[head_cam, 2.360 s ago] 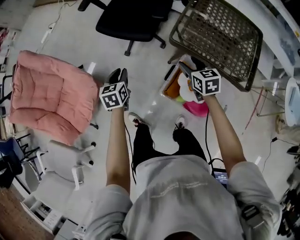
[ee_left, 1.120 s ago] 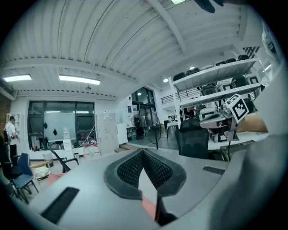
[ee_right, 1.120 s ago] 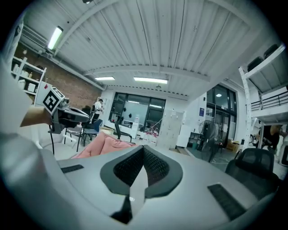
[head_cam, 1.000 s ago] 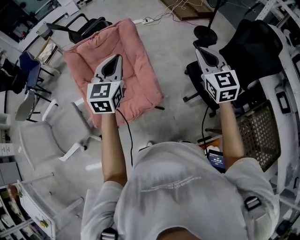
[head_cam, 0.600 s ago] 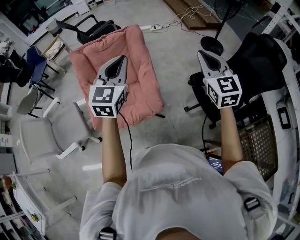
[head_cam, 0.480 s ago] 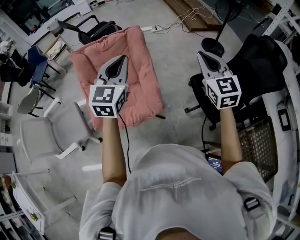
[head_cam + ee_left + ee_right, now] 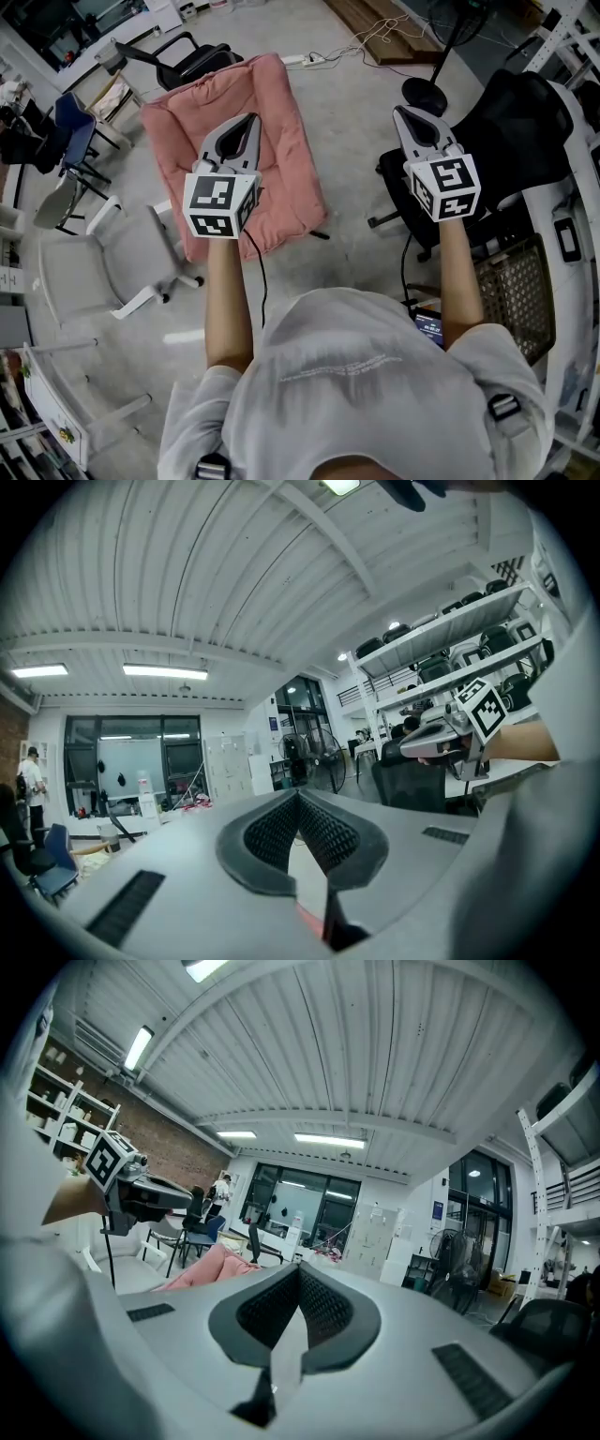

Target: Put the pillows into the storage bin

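Both hand-held grippers are closed tight, jaws meeting with nothing between them. The left gripper (image 7: 246, 122) shows in front of the big pink quilted pillow (image 7: 286, 141) in the upper middle of the head view. The right gripper (image 7: 403, 114) is at upper right, beside a black office chair (image 7: 511, 112). The pillow seems to lie on a chair seat. A brown wire-mesh basket (image 7: 511, 281) — perhaps the bin — sits at the lower right, well apart from the pillow.

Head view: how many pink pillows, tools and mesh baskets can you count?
pink pillow: 1
tools: 2, the left tool and the right tool
mesh basket: 1
Total: 4
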Tool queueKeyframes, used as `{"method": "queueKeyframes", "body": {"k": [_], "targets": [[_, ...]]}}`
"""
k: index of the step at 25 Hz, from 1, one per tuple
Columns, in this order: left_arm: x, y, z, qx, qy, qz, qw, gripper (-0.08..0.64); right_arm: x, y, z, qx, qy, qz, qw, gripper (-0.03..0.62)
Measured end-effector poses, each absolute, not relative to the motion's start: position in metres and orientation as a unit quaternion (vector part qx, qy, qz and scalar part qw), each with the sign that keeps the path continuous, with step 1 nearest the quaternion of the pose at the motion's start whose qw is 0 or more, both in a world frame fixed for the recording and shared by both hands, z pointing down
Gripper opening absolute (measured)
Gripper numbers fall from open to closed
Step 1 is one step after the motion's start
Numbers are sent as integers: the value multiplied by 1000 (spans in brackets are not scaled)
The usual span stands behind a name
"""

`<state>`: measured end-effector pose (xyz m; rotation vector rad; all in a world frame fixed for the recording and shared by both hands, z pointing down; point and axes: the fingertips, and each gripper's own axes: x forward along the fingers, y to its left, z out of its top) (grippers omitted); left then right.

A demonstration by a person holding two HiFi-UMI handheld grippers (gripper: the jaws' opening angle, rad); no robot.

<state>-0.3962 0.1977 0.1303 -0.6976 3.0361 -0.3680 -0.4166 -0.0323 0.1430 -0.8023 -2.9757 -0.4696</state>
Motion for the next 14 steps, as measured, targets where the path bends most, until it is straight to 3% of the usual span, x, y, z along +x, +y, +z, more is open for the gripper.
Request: {"method": "queueKeyframes", "body": {"k": [14], "targets": [[-388,186,143,-236,964,-122,-6,15,-405,-42,157,-253,-956,-149,29,25]]}}
